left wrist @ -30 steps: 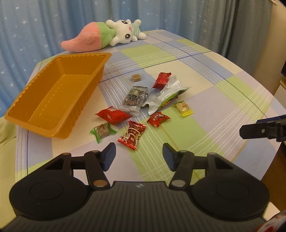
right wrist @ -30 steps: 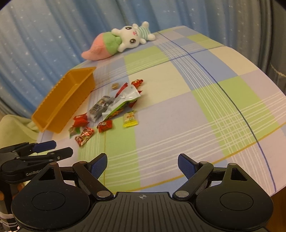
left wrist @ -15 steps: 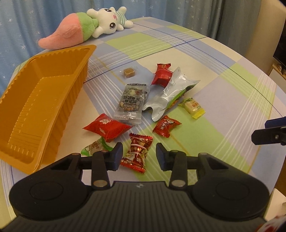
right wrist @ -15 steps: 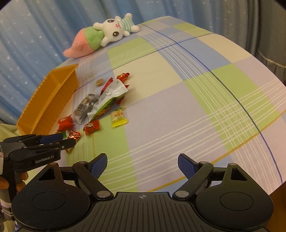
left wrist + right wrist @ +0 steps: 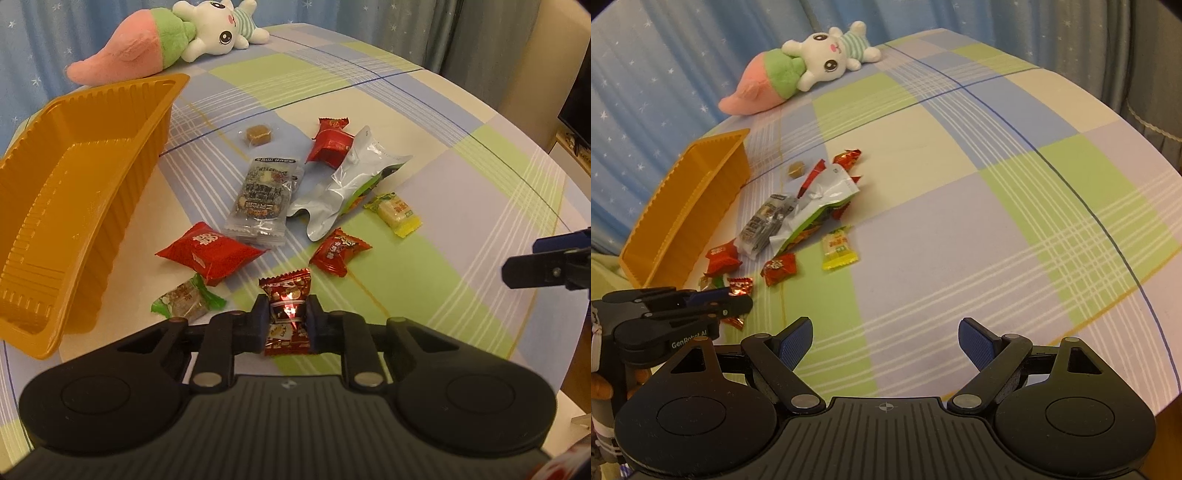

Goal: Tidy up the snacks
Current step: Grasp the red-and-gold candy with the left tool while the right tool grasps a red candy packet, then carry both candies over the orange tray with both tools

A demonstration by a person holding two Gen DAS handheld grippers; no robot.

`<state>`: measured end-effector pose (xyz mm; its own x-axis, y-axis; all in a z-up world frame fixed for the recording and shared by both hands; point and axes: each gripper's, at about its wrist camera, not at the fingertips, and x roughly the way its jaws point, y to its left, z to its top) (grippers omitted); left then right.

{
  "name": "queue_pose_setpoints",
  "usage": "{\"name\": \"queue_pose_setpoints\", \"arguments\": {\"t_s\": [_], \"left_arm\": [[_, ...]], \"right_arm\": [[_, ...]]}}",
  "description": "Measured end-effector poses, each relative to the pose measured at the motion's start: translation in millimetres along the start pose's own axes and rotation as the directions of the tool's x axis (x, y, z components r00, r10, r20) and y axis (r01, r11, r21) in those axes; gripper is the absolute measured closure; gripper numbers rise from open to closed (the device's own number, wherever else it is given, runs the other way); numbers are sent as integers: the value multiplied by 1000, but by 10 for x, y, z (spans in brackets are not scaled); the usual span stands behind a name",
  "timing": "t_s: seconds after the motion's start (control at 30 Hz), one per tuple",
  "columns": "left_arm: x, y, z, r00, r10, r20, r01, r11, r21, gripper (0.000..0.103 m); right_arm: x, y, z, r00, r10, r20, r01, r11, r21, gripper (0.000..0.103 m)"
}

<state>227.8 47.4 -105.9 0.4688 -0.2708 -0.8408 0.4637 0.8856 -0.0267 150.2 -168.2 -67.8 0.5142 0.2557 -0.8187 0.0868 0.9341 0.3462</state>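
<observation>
Left wrist view: the left claw is seen clamped on a shiny dark-red wrapped candy, its jaws having just been closing, low over the checked-cloth counter. 8 other snack packets are scattered just beyond, beside the empty orange ribbed plastic tray. The right claw is held wide open with nothing between its jaws.

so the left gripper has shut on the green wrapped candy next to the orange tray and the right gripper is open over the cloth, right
Not quite. The left gripper has shut on the red foil candy, not the green wrapped candy, which lies untouched beside the orange tray; the left wrist view shows this. The right gripper is indeed open over the cloth.
</observation>
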Motion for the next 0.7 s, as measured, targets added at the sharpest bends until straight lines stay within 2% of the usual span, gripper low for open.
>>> {"name": "queue_pose_setpoints", "arguments": {"t_s": [0.27,0.43,0.57,0.6,0.63,0.7], "left_arm": [[-344,110,-176,999,19,29,-16,997,-78,85],[-582,339,-339,996,84,32,-78,982,-173,85],[-776,588,-466,988,151,38,-136,958,-253,85],[-825,652,-492,986,165,40,-148,951,-271,85],[-868,713,-521,983,179,41,-160,944,-289,85],[-951,823,-569,977,207,43,-182,930,-320,85]], "right_arm": [[104,258,115,997,72,2,-72,993,-92,17],[228,548,193,988,153,9,-149,971,-190,18],[349,838,249,973,231,9,-219,934,-281,18],[382,914,265,969,246,7,-232,924,-303,23],[417,981,283,965,262,-1,-248,914,-320,34],[520,1113,329,957,289,-27,-280,896,-345,39]]}}
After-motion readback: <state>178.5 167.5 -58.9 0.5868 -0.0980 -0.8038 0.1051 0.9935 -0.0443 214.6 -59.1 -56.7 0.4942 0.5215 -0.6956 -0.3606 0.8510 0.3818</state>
